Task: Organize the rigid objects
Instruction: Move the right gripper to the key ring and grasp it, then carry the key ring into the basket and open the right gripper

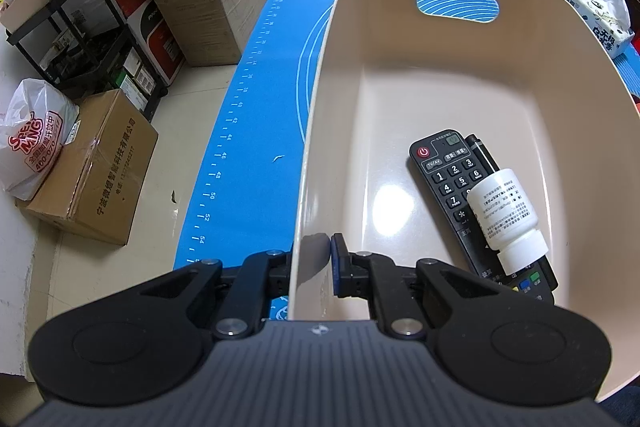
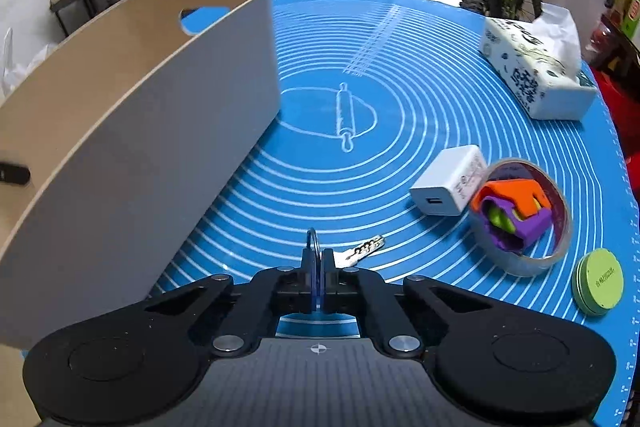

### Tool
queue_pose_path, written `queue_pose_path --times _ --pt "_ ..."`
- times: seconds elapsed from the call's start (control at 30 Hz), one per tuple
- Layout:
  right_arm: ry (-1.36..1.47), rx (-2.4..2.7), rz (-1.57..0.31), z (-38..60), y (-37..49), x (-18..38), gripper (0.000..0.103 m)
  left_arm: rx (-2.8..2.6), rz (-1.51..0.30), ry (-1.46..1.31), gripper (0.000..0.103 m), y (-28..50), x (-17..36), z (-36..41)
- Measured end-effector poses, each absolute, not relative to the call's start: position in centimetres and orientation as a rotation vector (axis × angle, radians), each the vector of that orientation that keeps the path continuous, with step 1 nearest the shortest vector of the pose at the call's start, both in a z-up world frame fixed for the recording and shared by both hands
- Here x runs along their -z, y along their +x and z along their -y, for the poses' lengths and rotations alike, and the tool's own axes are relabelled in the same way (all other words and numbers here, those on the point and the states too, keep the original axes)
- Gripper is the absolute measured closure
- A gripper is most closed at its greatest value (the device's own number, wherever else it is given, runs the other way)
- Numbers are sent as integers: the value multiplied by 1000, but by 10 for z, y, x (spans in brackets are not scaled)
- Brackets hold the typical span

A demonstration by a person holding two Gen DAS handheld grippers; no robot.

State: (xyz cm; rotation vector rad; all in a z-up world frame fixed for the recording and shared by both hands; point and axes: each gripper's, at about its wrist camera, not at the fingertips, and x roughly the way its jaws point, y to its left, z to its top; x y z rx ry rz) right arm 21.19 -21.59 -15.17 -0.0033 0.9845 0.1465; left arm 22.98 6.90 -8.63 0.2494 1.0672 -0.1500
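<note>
A beige plastic bin (image 1: pixel 332 75) stands on the blue mat (image 1: pixel 256 67). Inside it lie a black remote (image 1: pixel 444 171), a black pen (image 1: pixel 482 153) and a white pill bottle (image 1: pixel 506 215). My left gripper (image 1: pixel 316 259) is shut on the bin's near wall, one finger inside and one outside. In the right wrist view the bin (image 2: pixel 152 131) is at the left. My right gripper (image 2: pixel 318 263) is shut on a key ring with a silver key (image 2: pixel 362 250) hanging just above the mat (image 2: pixel 360 163).
On the mat at the right lie a white charger (image 2: pixel 450 183), a tape roll (image 2: pixel 520 211) holding an orange-purple toy (image 2: pixel 510 213), a green round tin (image 2: pixel 598 281) and a tissue pack (image 2: pixel 536 75). Cardboard boxes (image 1: pixel 92 171) and a rack stand on the floor to the left.
</note>
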Motion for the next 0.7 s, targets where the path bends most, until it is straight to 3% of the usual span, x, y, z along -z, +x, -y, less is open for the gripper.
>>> queue_pose_path --times 0.3,0.7 --pt "101 -136 -950 229 209 138 91 150 -1068 250 90 230 86 -69" --pt "144 -132 -802 233 207 77 91 150 -1067 250 90 230 86 -69"
